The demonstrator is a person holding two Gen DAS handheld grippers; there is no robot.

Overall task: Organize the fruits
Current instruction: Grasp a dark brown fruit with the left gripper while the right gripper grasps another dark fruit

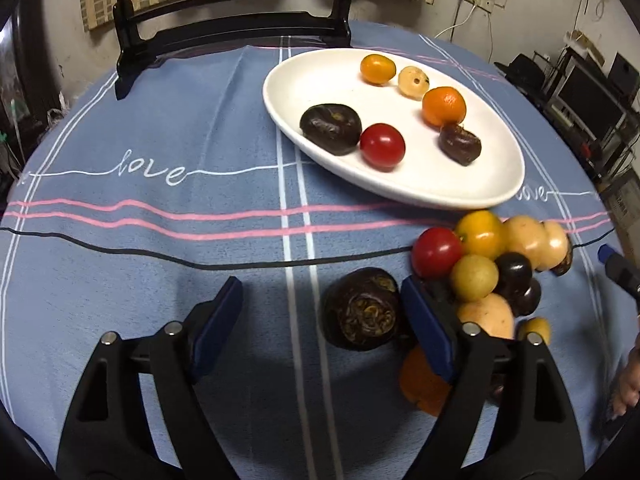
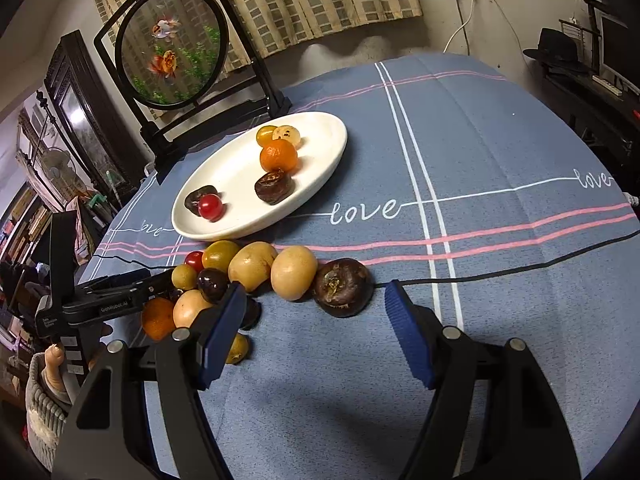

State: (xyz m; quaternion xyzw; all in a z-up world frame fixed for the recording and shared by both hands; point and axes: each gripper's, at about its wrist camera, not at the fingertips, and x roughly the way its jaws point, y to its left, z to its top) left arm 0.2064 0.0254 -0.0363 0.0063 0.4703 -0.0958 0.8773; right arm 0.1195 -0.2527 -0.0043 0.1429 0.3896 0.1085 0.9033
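A white oval plate (image 1: 400, 194) (image 2: 188, 224) holds several fruits: tomatoes, an orange and dark water chestnuts. Beside its near rim a pile of loose fruit (image 1: 480, 264) (image 2: 252, 268) lies on the blue cloth. My left gripper (image 1: 320, 312) is open low over the cloth. A dark water chestnut (image 1: 362, 314) sits between its fingers, close to the right one, and is not pressed. My right gripper (image 2: 316, 304) is open at the pile's other end. Another dark water chestnut (image 2: 343, 287) lies just ahead of its fingertips. The right wrist view shows the left gripper (image 2: 120, 296) at the pile's left.
A black stand with a round goldfish screen (image 2: 172, 46) (image 1: 232, 20) rises behind the plate at the table's far edge. The blue cloth (image 1: 140, 272) (image 2: 500, 140) stretches left of the left gripper and right of the plate. A hand (image 1: 628, 384) shows at the right edge.
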